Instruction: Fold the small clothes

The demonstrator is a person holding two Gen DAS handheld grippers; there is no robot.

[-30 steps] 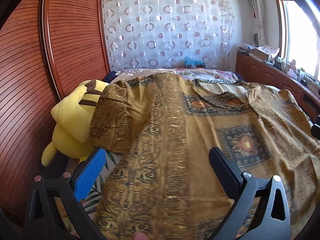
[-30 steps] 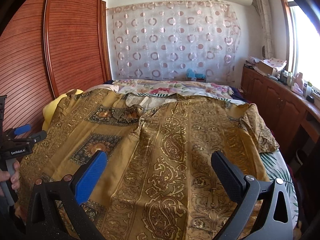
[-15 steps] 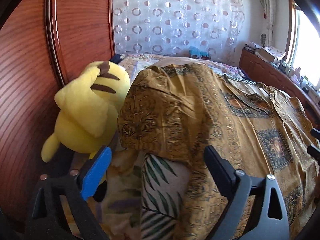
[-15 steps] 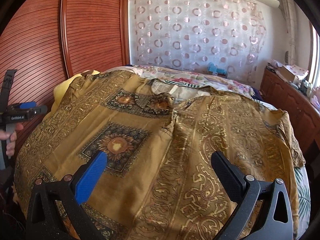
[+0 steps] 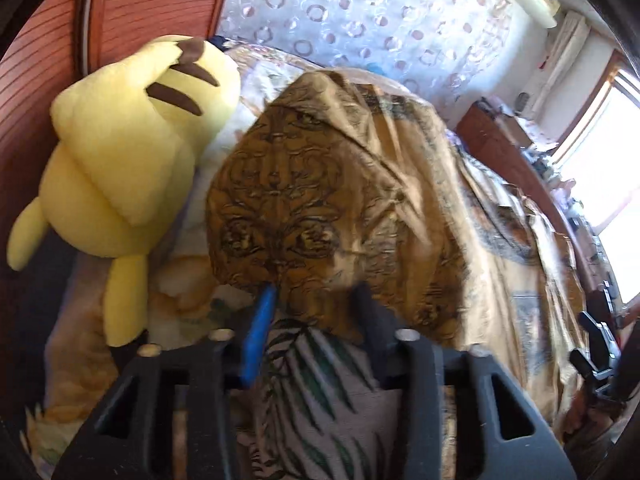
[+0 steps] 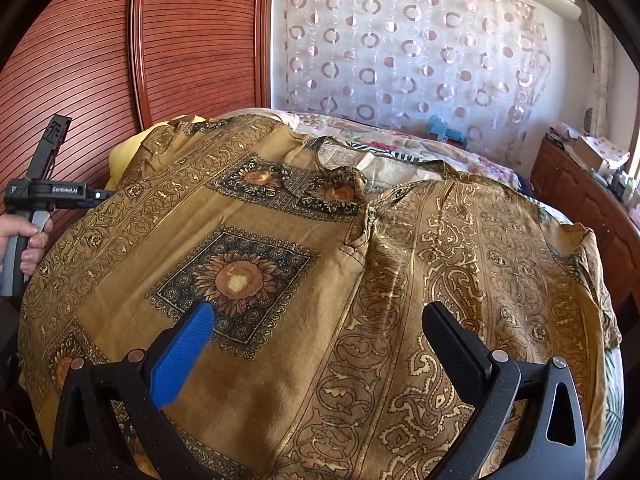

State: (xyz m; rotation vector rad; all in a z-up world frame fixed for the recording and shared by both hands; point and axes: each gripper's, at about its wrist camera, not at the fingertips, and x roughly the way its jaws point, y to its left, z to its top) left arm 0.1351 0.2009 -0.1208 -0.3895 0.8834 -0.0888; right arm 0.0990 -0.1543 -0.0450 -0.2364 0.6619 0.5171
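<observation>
My left tongs [image 5: 312, 300] are closing on the gold shirt's [image 5: 320, 184] sleeve edge.
A second ago they gaped over flat cloth; now a yellow plush toy [image 5: 120, 160] sits left. Motion blur hides any pinch. Right tongs [image 6: 320, 328] stand wide above the shirt's body.

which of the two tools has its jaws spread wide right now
The right tool: its jaws stand wide apart above the gold shirt. The left tool is closing on the shirt's sleeve edge.
</observation>
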